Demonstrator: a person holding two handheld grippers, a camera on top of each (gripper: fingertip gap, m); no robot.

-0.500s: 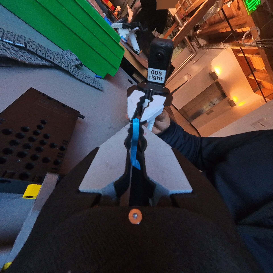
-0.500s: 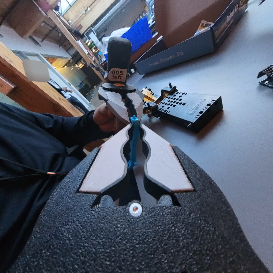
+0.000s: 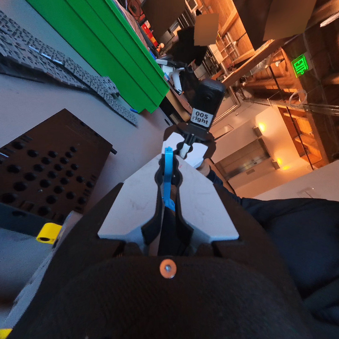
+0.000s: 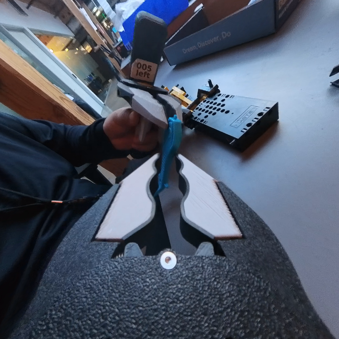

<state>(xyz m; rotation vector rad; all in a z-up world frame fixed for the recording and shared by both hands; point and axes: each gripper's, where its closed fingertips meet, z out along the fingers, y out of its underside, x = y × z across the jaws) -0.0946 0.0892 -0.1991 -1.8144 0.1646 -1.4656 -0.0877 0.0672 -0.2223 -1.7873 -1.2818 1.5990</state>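
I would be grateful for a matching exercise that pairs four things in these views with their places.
Things:
1. blue plastic piece
2. green bin
3. black perforated block
4. yellow piece

Places:
a. lying flat on the grey table
b. between the fingers of the left gripper
c. standing at the table's far side
d. by the perforated block's near edge

Pairs: 1-b, 2-c, 3-a, 4-d

Black textured tool [image 4: 167, 159] bodies, 2 pale fingers [image 3: 135, 201] each, dark sleeves [image 4: 73, 139].
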